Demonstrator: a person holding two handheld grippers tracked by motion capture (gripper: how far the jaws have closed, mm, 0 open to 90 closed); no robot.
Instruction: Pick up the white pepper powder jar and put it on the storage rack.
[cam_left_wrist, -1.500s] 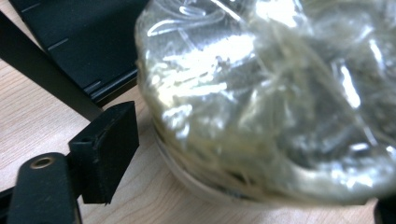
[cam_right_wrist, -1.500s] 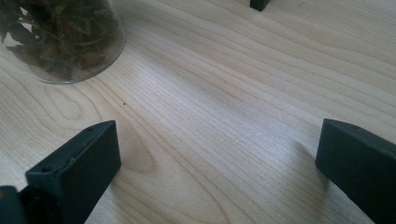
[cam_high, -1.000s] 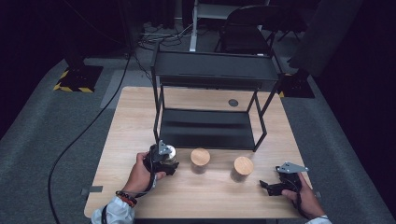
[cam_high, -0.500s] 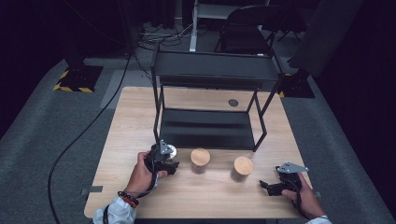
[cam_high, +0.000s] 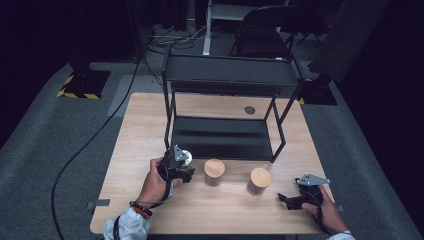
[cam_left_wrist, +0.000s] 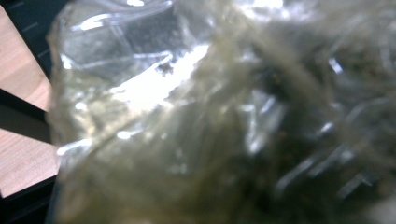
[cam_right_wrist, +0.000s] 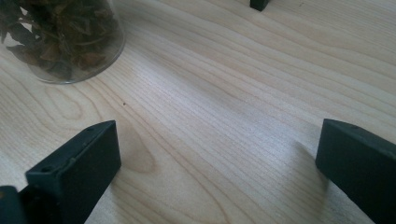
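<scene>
My left gripper (cam_high: 184, 169) hovers over the table's front left, just in front of the black rack, shut on a crinkled clear plastic packet (cam_high: 186, 157) with dark dried bits inside. In the left gripper view the packet (cam_left_wrist: 205, 116) sits so close that it hides the jaws. Two glass jars with wooden lids stand side by side to its right: one (cam_high: 214, 171) near the left gripper, the other (cam_high: 260, 180) further right. My right gripper (cam_high: 292, 199) rests low at the front right with its jaws wide apart over bare wood (cam_right_wrist: 219, 140). A jar of dried leaves (cam_right_wrist: 60, 37) stands ahead of it.
A black two-tier metal rack (cam_high: 227, 80) stands on the middle and back of the wooden table (cam_high: 140, 130); one of its feet (cam_right_wrist: 259, 3) lies ahead of the right gripper. A small dark round disc (cam_high: 249, 109) lies behind the rack. A cable (cam_high: 85, 145) trails off to the left.
</scene>
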